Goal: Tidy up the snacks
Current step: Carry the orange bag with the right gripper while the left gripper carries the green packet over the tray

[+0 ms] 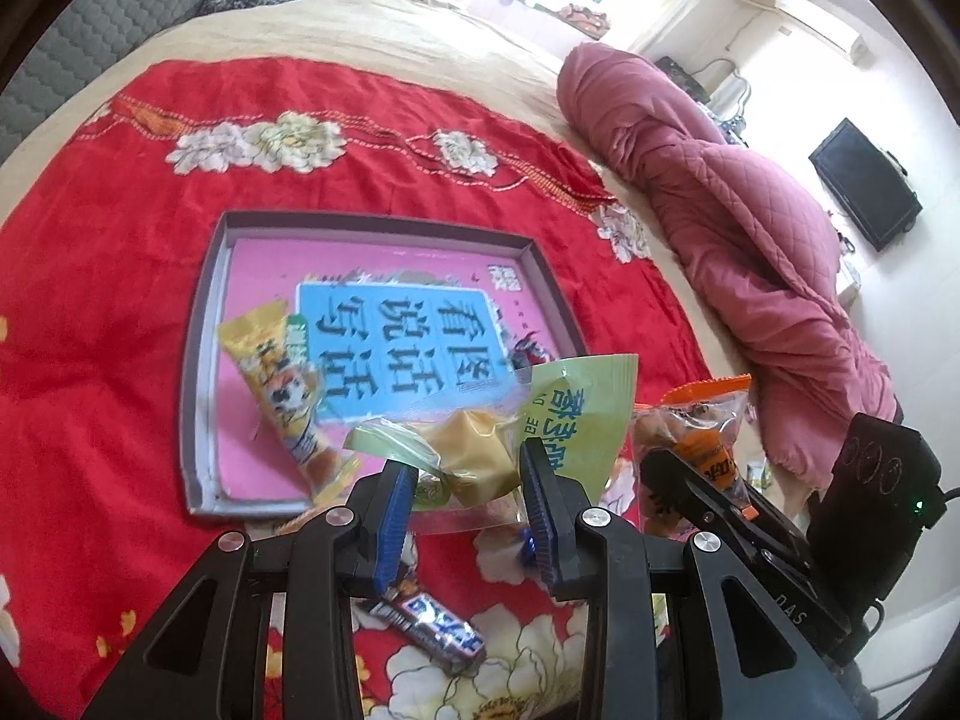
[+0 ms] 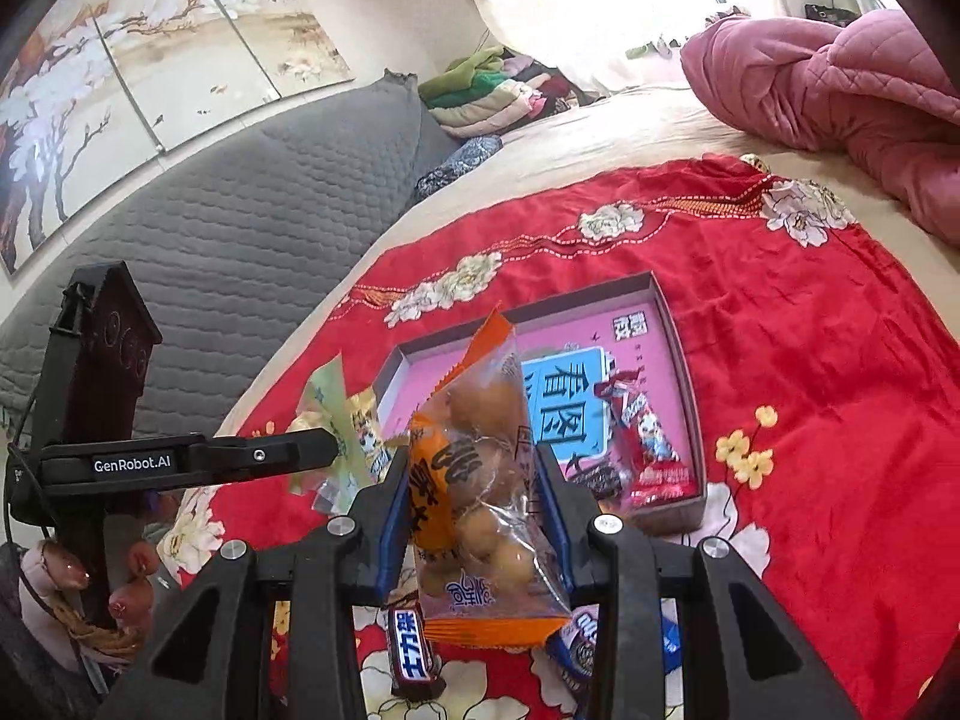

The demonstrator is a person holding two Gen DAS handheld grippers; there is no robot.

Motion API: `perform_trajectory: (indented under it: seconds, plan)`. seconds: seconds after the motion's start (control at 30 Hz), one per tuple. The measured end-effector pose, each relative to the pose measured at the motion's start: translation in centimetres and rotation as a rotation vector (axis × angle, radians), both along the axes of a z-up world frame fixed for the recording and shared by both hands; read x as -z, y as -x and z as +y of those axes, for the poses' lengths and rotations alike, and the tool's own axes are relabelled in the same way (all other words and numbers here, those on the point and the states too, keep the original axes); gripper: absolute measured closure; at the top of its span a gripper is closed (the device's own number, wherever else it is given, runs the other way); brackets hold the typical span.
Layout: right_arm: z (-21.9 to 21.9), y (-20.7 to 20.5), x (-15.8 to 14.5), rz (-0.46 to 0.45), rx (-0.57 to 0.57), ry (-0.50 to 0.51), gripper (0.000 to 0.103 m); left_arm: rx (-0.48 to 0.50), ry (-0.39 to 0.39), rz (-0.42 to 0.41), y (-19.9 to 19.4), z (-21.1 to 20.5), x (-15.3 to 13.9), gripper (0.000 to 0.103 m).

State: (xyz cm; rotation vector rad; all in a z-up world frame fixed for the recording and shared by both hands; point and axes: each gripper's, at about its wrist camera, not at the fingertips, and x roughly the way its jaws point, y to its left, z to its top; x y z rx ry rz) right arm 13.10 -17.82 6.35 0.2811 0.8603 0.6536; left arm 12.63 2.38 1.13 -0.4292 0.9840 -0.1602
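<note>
Nearest the left wrist lens, the left gripper (image 1: 468,480) stands closed to a narrow gap on a green-and-clear pastry packet (image 1: 480,438), both blue pads pressing its sides. The packet is clear of the red floral bedspread (image 1: 90,360), with its long axis running from about 8 o'clock to 2 o'clock across the jaws. Under the gripper, at 6 o'clock, a dark chocolate bar (image 1: 432,624) lies loose on the cloth.

Ahead at 11 to 12 o'clock sits the shallow cardboard box lid (image 1: 198,360), its floor covered by a pink book. A yellow snack stick (image 1: 282,396) already lies inside along the lid's left wall. The near rim is just beyond the packet, so the left hand is the nearer of the two to the lid.

At 3 o'clock in the same view the right gripper (image 1: 708,474) appears, holding its own load.

From the right wrist view, the right gripper (image 2: 474,480) is likewise closed to a narrow gap, gripping an orange bag of round puffs (image 2: 480,480), upright, long axis 12 to 6 o'clock. The lid lies at 12 to 1 o'clock, with a red wrapper (image 2: 654,450) resting in its near right corner. A blue-and-white packet (image 2: 576,636) lies on the cloth below the jaws.

Judgement: both loads are ready for placing; each needs carrying forward over the near rim before release.
</note>
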Motion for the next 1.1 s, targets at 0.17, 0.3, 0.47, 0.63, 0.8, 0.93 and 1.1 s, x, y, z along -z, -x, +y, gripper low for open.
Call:
perform_trajectory:
  seconds: [0.17, 0.3, 0.47, 0.63, 0.8, 0.93, 1.1]
  plan:
    - [-0.2, -0.9, -0.5, -0.016, 0.02, -0.006, 0.065, -0.002, -0.002, -0.026, -1.1, -0.2, -0.9, 0.067]
    - [-0.3, -1.8, -1.2, -0.042, 0.035, 0.002, 0.065, -0.011, -0.005, -0.038, -2.0, -0.1, -1.3, 0.067]
    - [-0.5, -3.0, -1.8, -0.055, 0.053, -0.007, 0.065, -0.019, 0.003, -0.034, -2.9, -0.1, -1.1, 0.067]
    - [0.0, -3.8, -2.0, -0.065, 0.051, -0.004, 0.065, -0.022, 0.001, -0.031, -3.7, 0.0, -1.0, 0.067]
    - [0.4, -4.4, -1.8, -0.065, 0.042, -0.012, 0.065, -0.032, -0.003, -0.022, -4.6, 0.2, -0.5, 0.067]
    - [0.3, -5.2, -1.4, -0.052, 0.047, -0.024, 0.065, -0.037, -0.007, -0.014, -5.0, 0.3, -0.1, 0.067]
    - [0.2, -5.9, -0.9, -0.038, 0.053, -0.02, 0.065, -0.036, -0.002, 0.011, -5.6, 0.4, 0.7, 0.067]
